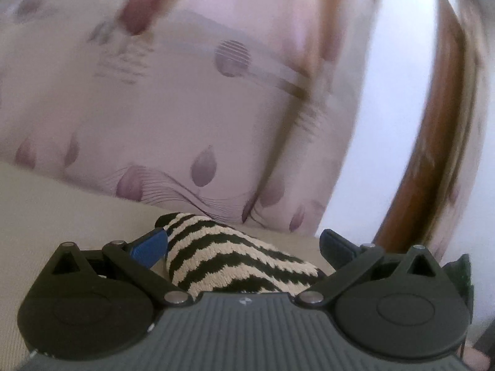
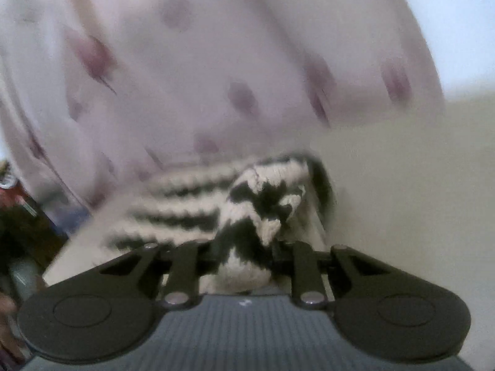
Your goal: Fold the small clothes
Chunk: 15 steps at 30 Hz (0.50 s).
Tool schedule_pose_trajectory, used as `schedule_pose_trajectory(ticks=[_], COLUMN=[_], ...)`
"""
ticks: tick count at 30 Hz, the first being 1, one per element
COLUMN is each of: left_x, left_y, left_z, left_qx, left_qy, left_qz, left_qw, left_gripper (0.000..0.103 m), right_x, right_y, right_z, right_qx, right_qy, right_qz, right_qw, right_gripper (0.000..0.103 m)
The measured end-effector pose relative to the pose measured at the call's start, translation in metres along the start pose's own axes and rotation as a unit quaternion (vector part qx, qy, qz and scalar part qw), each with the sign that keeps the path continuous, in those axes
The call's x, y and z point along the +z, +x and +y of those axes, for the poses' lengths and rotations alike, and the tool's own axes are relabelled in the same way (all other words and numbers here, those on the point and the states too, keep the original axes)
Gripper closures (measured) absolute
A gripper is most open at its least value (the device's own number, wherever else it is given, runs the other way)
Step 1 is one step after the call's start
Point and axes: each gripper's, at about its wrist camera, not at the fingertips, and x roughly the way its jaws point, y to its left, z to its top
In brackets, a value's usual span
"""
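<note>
A black and cream striped knitted garment [image 1: 229,256] lies on a cream surface [image 1: 62,213]. In the left wrist view my left gripper [image 1: 244,242] is open, its blue fingers spread wide on either side of the knit, the left pad [image 1: 148,247] touching it. In the right wrist view the same striped knit [image 2: 241,210] is bunched between the fingers of my right gripper [image 2: 244,247], which is shut on it. The fingertips are hidden by the fabric. The right view is blurred.
A pale curtain with purple leaf prints [image 1: 173,117] hangs right behind the surface and also shows in the right wrist view [image 2: 191,71]. A brown wooden frame [image 1: 427,167] stands at the right. Dark clutter [image 2: 21,216] lies beyond the surface's left edge.
</note>
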Motion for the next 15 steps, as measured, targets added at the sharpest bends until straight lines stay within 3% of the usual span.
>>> schedule_pose_trajectory(ticks=[3,5,9,11,13,15], left_x=[-0.013,-0.022,-0.042,-0.051,-0.057,-0.065], left_y=[0.020,0.029,0.043,0.039,0.035,0.034], left_z=[-0.025,-0.036,-0.038,-0.033,-0.029,-0.026], left_qx=[0.004,-0.003,-0.013,-0.012,-0.017,-0.017], left_qy=[0.072,0.109,0.133,0.135,0.137,0.146], left_qz=[0.015,0.022,0.055,0.049,0.050,0.053], left_qw=[0.9973,0.9938,0.9895,0.9896,0.9891,0.9877], left_gripper=[0.001,0.003,0.011,0.011,0.011,0.011], right_x=[-0.001,0.000,0.002,0.005,0.012,0.030], right_y=[-0.002,0.000,0.000,-0.007,-0.017,-0.032], right_z=[-0.014,-0.007,-0.016,-0.031,-0.040,-0.038], right_qx=[0.036,0.041,0.069,0.096,0.115,0.077], right_qy=[0.055,0.037,0.061,0.105,0.138,0.127], right_qz=[-0.014,-0.013,-0.002,-0.006,-0.025,-0.063], right_qw=[0.998,0.998,0.996,0.990,0.983,0.987], right_gripper=[0.081,0.079,0.076,0.065,0.039,0.036])
